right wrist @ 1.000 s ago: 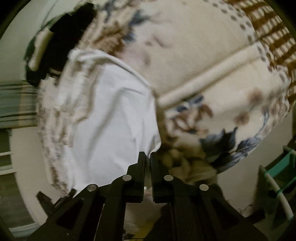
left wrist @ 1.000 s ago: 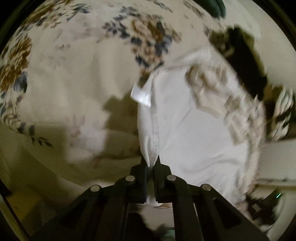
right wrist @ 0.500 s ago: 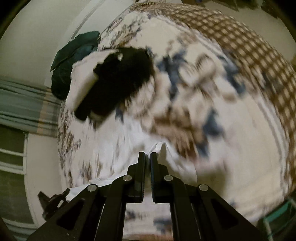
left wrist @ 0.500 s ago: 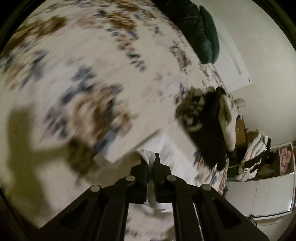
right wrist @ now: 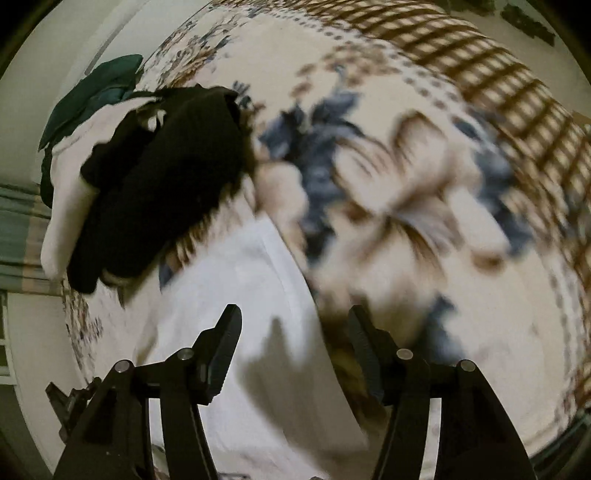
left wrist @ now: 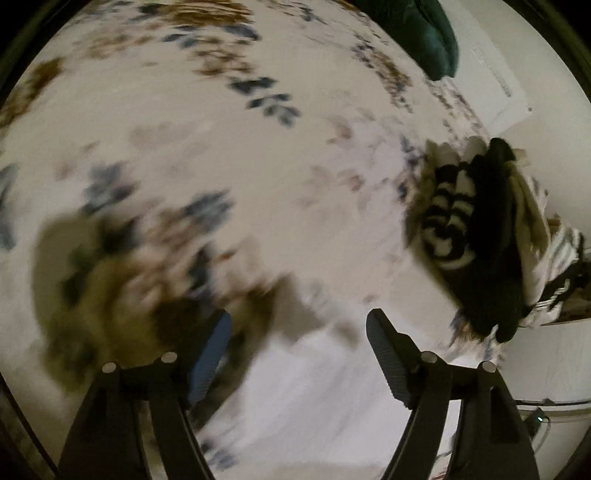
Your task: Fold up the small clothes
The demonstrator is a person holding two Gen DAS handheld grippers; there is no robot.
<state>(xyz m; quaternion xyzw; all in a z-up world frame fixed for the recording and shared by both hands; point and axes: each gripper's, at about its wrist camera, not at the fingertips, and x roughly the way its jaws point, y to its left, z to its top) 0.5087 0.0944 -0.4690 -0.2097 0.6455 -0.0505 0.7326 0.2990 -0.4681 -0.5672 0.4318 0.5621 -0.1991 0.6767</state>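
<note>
I see the left gripper (left wrist: 297, 321) with its jaws released; they have just been opening, and nothing is pinched between them. Below and beyond the gap lies the white garment (left wrist: 317, 398), spread flat on the bed (left wrist: 229, 155), near the camera. Its far edge runs roughly level with the fingertips (left wrist: 373, 321).

I see the right gripper (right wrist: 291, 317) in the same condition: jaws released, just opened, no cloth pressed by either pad. The white garment (right wrist: 236, 302) lies under the left finger and the gap, while its right edge passes close to the right finger. The gripper's shadow falls on the cloth between the fingers.

The bed carries a cream floral cover with blue and brown motifs, and a brown checked border (right wrist: 491, 85) on the far right in the right wrist view.

A pile of clothes (left wrist: 480, 236), black, white and striped, sits on the bed to the right of the garment in the left wrist view, and far left (right wrist: 162, 184) in the right wrist view. A dark green item (left wrist: 424, 33) lies at the far edge. Both views are motion-blurred.
</note>
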